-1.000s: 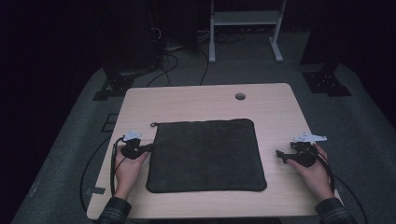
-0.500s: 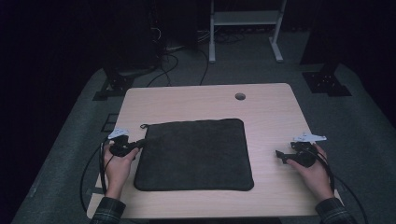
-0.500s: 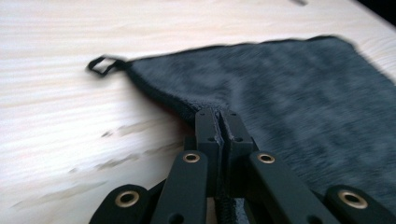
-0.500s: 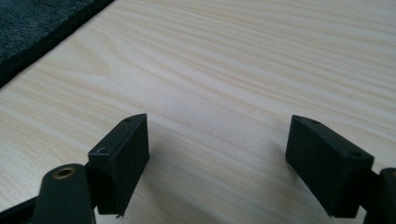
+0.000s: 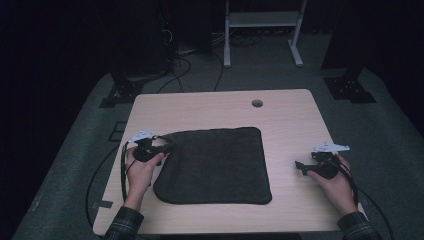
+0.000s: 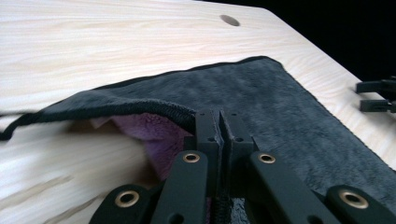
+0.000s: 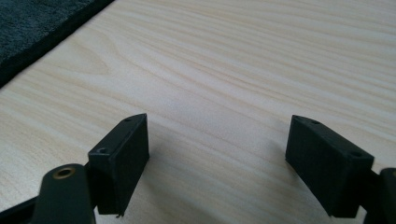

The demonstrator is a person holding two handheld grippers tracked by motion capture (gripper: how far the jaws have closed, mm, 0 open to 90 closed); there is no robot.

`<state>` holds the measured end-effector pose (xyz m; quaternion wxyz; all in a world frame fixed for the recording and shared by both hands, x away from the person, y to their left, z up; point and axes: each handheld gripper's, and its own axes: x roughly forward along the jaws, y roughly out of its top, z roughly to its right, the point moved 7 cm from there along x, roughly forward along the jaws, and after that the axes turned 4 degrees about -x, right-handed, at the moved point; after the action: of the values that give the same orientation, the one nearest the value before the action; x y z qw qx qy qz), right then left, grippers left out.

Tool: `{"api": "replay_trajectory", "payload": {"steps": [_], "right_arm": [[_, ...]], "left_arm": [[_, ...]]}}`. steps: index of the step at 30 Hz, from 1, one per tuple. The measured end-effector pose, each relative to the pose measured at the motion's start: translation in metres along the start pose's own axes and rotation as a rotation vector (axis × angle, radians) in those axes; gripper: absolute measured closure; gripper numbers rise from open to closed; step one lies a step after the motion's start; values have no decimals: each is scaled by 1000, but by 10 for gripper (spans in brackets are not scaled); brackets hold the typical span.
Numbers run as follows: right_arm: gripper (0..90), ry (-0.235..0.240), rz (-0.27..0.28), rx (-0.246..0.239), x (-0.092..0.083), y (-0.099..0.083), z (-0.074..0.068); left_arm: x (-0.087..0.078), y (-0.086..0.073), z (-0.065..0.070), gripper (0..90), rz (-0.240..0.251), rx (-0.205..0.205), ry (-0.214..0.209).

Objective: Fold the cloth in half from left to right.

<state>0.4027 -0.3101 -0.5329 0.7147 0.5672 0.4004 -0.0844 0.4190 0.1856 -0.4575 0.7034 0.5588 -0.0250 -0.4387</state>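
So there's a pale wood-grain table (image 5: 210, 107) with a round hole (image 5: 257, 103) near its far edge, and a dark grey towel (image 5: 215, 165) lying mostly flat across the middle. It's a soft, fuzzy, roughly square cloth with rounded corners and a stitched black hem. The left gripper (image 5: 159, 148) is pinched tight on the towel's near-left corner, jaws pressed together with the fabric between them. In the left gripper view the towel (image 6: 261, 102) is lifted at that corner, and the underside peeking out looks purple and fluffier (image 6: 149, 135) than the grey top. The hem curls up off the table there.

The right gripper (image 5: 300, 166) sits on bare wood well to the right of the towel, not touching it. In the right gripper view its blocky black jaws are spread wide with nothing between them, just the streaky grain, and the towel's edge (image 7: 42, 28) sits off in the corner.
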Motion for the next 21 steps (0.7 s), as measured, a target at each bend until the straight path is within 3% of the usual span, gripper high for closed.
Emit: {"api": "replay_trajectory", "payload": {"steps": [11, 21], "right_arm": [[203, 0, 0, 0, 0, 0, 0], [203, 0, 0, 0, 0, 0, 0]], "left_arm": [[30, 7, 31, 875, -31, 53, -87], [56, 7, 55, 874, -54, 70, -151]]}}
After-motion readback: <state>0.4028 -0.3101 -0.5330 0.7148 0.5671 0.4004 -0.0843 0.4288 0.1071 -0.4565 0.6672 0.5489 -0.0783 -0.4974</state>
